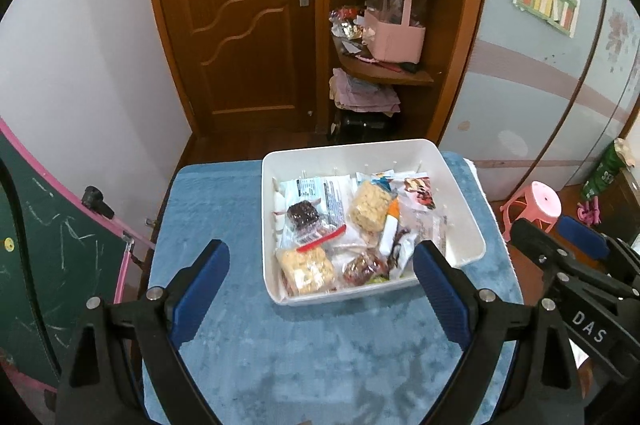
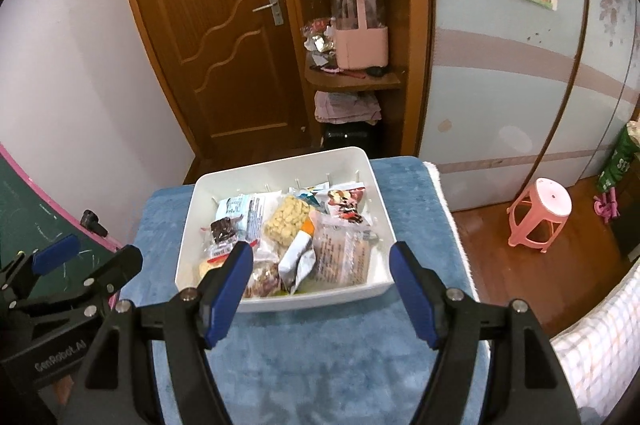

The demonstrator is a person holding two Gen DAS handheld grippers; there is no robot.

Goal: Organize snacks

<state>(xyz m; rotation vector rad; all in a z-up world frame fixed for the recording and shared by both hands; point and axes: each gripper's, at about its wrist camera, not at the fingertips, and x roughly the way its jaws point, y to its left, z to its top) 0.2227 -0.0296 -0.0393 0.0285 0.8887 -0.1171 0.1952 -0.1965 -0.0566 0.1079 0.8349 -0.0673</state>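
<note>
From the left wrist, the left gripper (image 1: 322,267) hangs wide open and empty before the white rectangular plastic bin (image 1: 466,225) on the blue plush cloth (image 1: 248,345), with crinkly wrapped snacks (image 1: 352,225) heaped inside. From the right wrist, the right gripper (image 2: 320,271) gapes empty too; those light, slippery packets probably pinch best by a sealed edge, such as the upright white-and-orange pouch (image 2: 298,255).

Warm, even indoor light fills both views, with only soft shadows. Fisheye distortion bows the door (image 1: 240,25) and wall panels, and black corners ring each frame. The centre is sharp; edges smear slightly. A faint sheen shows on the floor (image 2: 520,273) at right.
</note>
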